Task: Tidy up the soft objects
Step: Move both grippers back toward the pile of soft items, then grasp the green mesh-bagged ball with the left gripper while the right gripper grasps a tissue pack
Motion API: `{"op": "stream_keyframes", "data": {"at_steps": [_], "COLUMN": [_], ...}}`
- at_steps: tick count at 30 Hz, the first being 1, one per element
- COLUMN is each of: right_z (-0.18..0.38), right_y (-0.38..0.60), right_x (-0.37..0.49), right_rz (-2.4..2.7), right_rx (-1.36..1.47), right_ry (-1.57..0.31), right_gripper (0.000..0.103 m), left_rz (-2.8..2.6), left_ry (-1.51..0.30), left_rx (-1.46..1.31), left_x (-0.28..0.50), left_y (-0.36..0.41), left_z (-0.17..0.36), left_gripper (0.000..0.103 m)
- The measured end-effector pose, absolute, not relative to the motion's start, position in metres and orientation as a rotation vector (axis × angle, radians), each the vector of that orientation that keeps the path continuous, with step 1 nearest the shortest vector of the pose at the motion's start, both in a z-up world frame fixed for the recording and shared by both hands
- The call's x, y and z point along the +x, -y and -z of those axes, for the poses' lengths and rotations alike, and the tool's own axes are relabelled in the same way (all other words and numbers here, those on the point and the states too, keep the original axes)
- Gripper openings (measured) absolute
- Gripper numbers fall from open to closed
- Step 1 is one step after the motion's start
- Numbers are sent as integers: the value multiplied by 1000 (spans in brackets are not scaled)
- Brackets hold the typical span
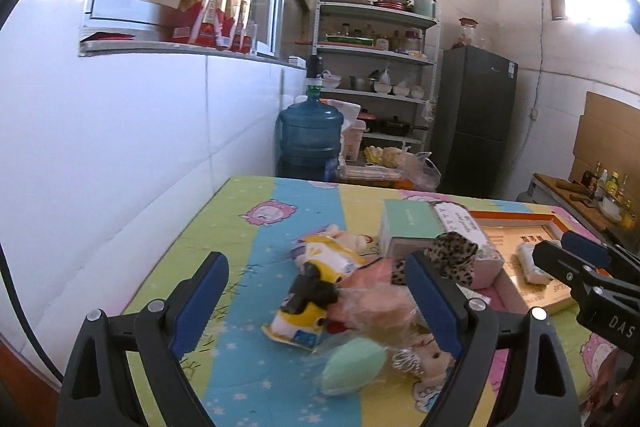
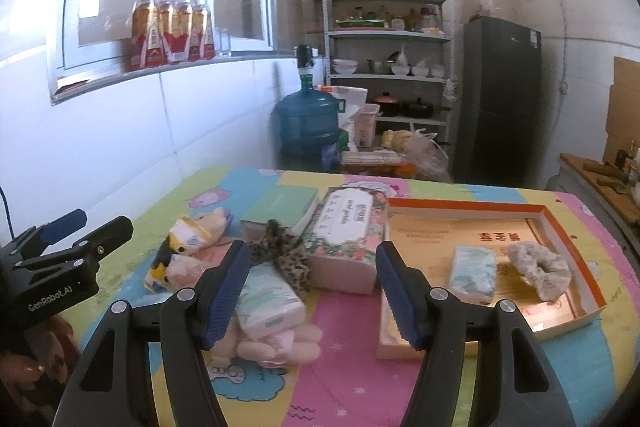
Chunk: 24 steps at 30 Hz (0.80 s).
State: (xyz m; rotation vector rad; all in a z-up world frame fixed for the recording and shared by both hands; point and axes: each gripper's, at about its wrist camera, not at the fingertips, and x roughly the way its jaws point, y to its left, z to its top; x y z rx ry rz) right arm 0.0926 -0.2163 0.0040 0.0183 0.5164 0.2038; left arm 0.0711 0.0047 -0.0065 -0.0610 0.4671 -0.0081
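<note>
An orange-rimmed tray (image 2: 560, 219) on the table's right holds a small tissue pack (image 2: 474, 273) and a grey speckled scrunchie (image 2: 540, 269). Left of it lie a leopard scrunchie (image 2: 282, 247), a white tissue pack (image 2: 270, 301), a pink plush (image 2: 280, 345) and a yellow-white plush toy (image 2: 188, 233). My right gripper (image 2: 312, 291) is open and empty above the table's front. My left gripper (image 1: 316, 303) is open over the plush pile (image 1: 316, 283), beside a mint sponge (image 1: 352, 367), holding nothing.
A mint box (image 2: 286, 205) and a floral tissue box (image 2: 346, 231) stand behind the pile. A blue water jug (image 2: 306, 121), shelves (image 2: 388, 35) and a dark fridge (image 2: 500, 99) stand beyond the table. A white wall runs along the left.
</note>
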Motion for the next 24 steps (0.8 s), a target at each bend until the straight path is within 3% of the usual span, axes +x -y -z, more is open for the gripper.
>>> {"op": "stream_keyframes", "data": {"at_steps": [24], "right_z": [3], "right_y": [162], "right_x": [96], "right_rz": [-305], "right_rx": [-21], "right_ry": [-542], "right_gripper": [67], "left_rz": [-25], "left_ry": [-460], "left_rx": [-82], "left_x": [56], "left_y": [-47], "left_z": [15], "left_gripper": [90]}}
